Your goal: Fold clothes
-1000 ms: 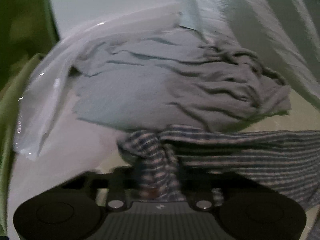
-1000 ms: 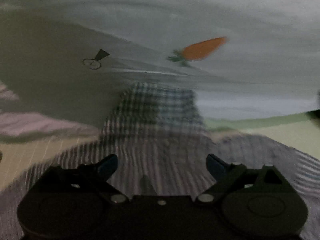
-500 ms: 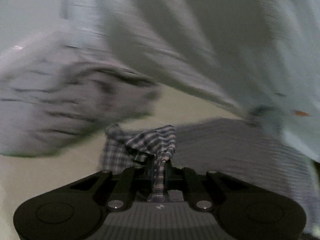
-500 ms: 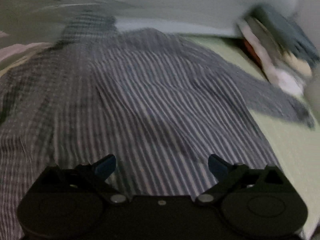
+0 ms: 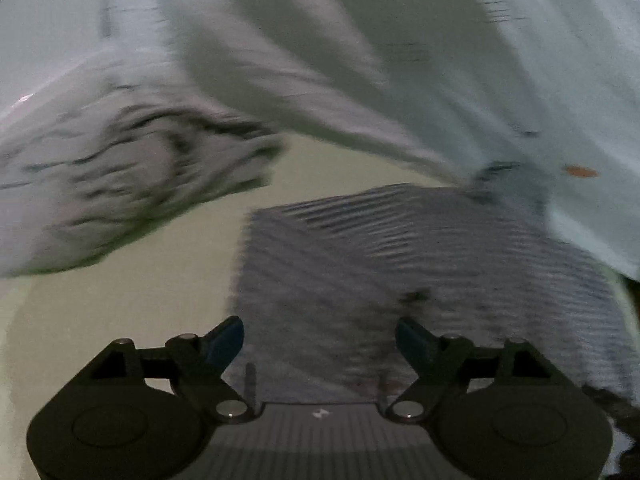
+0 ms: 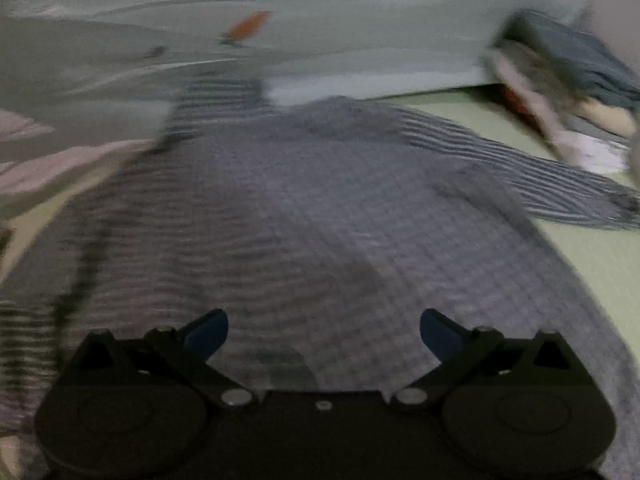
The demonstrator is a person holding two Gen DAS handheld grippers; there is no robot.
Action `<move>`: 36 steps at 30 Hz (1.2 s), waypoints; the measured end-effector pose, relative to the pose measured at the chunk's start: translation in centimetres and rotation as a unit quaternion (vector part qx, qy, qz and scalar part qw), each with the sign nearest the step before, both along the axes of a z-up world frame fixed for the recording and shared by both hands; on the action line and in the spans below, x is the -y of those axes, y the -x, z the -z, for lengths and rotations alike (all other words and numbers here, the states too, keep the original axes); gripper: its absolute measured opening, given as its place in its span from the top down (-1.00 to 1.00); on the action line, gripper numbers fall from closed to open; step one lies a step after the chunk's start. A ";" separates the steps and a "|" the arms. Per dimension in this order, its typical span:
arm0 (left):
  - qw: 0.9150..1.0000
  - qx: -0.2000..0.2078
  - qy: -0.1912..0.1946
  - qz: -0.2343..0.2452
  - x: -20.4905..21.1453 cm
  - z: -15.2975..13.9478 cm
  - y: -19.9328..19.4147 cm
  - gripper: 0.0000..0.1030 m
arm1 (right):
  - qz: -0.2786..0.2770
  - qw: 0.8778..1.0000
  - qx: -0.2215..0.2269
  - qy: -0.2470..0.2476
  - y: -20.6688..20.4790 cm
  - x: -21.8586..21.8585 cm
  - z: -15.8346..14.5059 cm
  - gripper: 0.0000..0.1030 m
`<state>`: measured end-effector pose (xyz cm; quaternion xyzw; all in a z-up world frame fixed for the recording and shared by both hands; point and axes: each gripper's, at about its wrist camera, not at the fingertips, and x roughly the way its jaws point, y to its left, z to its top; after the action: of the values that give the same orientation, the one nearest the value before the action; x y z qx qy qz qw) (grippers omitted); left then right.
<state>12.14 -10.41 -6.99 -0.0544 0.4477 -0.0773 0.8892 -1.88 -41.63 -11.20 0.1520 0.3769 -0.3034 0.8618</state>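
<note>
surface: pale green bed sheet [image 5: 120, 320] | on it: striped shirt [image 6: 320, 208] spread flat | crumpled grey garment [image 5: 120, 184] beside it | pale carrot-print quilt [image 6: 360, 20] behind | folded stack [image 6: 560, 92] far right

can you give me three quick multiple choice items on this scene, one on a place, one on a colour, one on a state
1. Where does the striped shirt lie relative to the right gripper?
A. directly ahead of and beneath its fingers
B. hanging above it
C. far off to its left, out of reach

2. What colour is the small carrot print on the pale sheet?
A. blue
B. orange
C. black

3. What state is the left gripper in?
A. shut on the shirt
B. shut on nothing
C. open, holding nothing

Answers:
1. A: the striped cloth fills the right wrist view right in front of the fingers.
2. B: the print shows orange against the pale fabric.
3. C: its fingers stand wide apart with only flat shirt beyond them.
</note>
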 end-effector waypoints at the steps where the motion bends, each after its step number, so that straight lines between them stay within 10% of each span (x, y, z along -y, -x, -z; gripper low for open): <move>1: 1.000 -0.009 -0.015 -0.010 -0.5 0.4 -0.1 -0.66 | -0.018 1.000 0.003 -0.002 -0.9 -1.0 -0.1 -1.00; 10: 0.996 -0.056 -0.067 -0.017 -1.3 3.8 -0.3 -0.67 | -0.151 0.988 0.018 -0.028 -7.1 -10.4 0.0 -0.92; 22: 0.992 -0.081 -0.092 -0.010 -0.9 6.0 -1.9 -0.79 | -0.189 0.981 0.002 -0.048 -9.8 -14.4 1.2 -0.85; 30: 0.992 -0.087 -0.095 -0.017 -1.0 6.2 -2.4 -0.92 | -0.113 0.992 -0.049 0.009 -7.5 -11.1 1.3 -0.41; 36: 0.991 -0.090 -0.095 -0.022 -0.9 6.2 -2.6 -0.99 | -0.029 0.998 -0.033 -0.046 -4.7 -7.2 0.8 -0.17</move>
<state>14.69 -9.49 -13.24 0.0137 0.5299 -0.0100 0.8479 2.86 -34.46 -11.96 0.1709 0.4226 -0.2658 0.8495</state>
